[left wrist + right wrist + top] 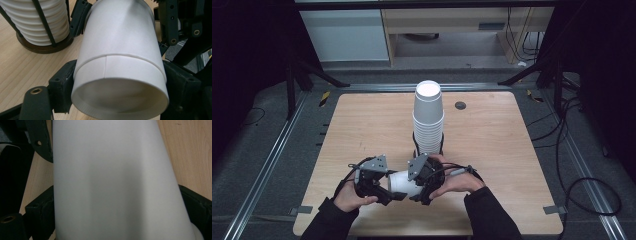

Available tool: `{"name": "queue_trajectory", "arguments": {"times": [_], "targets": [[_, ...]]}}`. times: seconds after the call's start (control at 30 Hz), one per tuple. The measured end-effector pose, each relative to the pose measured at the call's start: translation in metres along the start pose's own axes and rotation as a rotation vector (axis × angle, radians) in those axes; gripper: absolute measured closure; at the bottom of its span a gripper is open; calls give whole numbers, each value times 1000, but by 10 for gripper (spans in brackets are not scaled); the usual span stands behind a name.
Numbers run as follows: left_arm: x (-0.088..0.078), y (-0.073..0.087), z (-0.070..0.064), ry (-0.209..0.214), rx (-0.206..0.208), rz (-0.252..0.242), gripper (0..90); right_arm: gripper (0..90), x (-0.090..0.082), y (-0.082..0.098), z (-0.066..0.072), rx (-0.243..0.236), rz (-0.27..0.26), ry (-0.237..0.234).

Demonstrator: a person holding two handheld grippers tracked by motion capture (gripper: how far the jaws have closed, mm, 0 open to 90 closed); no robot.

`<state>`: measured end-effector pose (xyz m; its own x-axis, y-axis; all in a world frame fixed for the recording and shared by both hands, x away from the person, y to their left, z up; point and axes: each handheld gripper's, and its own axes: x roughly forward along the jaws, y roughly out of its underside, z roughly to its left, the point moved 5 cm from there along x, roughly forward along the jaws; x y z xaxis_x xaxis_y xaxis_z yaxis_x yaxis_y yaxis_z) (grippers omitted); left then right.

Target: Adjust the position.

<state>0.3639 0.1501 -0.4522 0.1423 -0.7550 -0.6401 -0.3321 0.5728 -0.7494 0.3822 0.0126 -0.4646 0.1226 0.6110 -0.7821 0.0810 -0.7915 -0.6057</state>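
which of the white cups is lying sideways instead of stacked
The single white cup held between the left gripper and right gripper, near the table's front edge. The others stand nested upside down in the stack behind.

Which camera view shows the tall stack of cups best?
The high view: the whole stack of cups stands upright in its holder at mid-table. The left gripper view catches its lower rims and dark base at top left. The right gripper view gives nothing of it.

No readable text from my station

I can't make out any lettering, label, brand or number: the white paper cup (120,62) is plain, the cup stack (428,120) is blank, and the counter (362,130) carries no markings.
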Motion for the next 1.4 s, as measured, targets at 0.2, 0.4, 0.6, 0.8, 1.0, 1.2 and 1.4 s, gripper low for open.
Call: {"name": "queue_trajectory", "arguments": {"times": [0.2,0.4,0.6,0.8,1.0,1.2,1.4], "targets": [[-1,0,1,5,-6,-4,212,58,-2,0,-1,-6,-10,5],[-1,1,2,-8,-6,4,212,53,-8,2,-2,6,-28,5],[-1,3,5,-32,-4,20,217,51,-19,4,-4,19,-59,25],[-4,5,9,-41,-12,11,217,54,-37,7,-9,53,-103,57],[-10,5,13,-55,-26,-20,216,63,-61,12,-17,131,-192,122],[-21,0,13,-64,-20,-100,215,75,-84,28,-18,279,-327,162],[-30,-8,8,-42,-1,-199,215,74,-86,45,-9,335,-392,149]]}}
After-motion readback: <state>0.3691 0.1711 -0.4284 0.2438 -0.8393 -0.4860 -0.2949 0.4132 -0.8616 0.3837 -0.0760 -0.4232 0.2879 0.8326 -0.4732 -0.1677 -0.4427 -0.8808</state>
